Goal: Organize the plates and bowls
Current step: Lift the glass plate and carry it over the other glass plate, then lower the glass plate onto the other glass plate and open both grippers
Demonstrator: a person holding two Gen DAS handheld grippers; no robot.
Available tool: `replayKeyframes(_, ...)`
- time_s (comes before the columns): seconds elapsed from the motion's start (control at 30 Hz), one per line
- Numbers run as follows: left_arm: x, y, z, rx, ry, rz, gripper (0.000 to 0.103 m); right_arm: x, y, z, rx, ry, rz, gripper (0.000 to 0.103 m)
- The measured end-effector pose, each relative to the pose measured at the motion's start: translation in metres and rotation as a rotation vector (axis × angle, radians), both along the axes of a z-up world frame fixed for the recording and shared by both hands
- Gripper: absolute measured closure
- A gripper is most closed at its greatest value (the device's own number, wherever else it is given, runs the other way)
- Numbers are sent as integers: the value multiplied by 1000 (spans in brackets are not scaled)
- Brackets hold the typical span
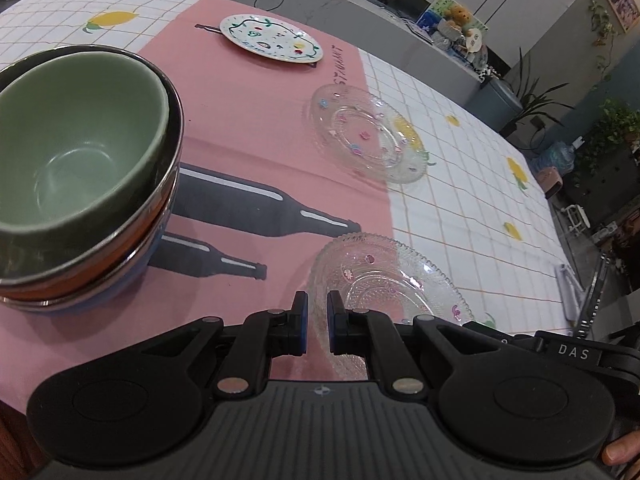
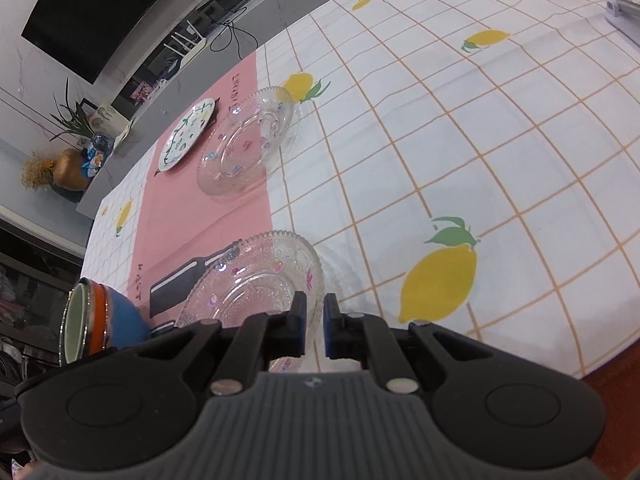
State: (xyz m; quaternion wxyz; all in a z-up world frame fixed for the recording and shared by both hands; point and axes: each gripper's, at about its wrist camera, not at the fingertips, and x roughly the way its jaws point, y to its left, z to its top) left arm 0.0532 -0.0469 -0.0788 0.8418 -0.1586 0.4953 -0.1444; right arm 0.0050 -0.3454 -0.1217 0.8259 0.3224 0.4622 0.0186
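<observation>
A clear glass plate with small coloured flowers (image 1: pixel 384 280) (image 2: pixel 256 280) lies low over the pink mat. My left gripper (image 1: pixel 318 300) is shut on its left rim and my right gripper (image 2: pixel 315 300) is shut on its right rim. Whether the plate touches the cloth, I cannot tell. A second glass plate (image 1: pixel 366 132) (image 2: pixel 246 144) rests farther back, and a white painted plate (image 1: pixel 270 38) (image 2: pixel 186 134) lies beyond it. Left of my grippers stands a stack of bowls (image 1: pixel 80 160) (image 2: pixel 100 320), green nested in orange and blue.
The pink mat (image 1: pixel 248 128) with black bottle prints lies on a white lemon-patterned tablecloth (image 2: pixel 460 140). A grey object (image 2: pixel 624 16) sits at the far right of the table. Beyond the table edge are a counter, cables and plants (image 1: pixel 612 136).
</observation>
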Motion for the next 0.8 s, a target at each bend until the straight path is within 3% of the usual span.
replayKeyframes(0.23,6,-16,-4,91,-33,-27,92,13,4,-8,-41,10,-15,96)
replayKeyframes(0.63,9,-23,-8,125,-43,-55,90,15,5,-11,-75,-4,-15,93)
replayKeyframes(0.8,3,-26,8,189,-120,-48,73,6,10,5,-157,-78,-23,80)
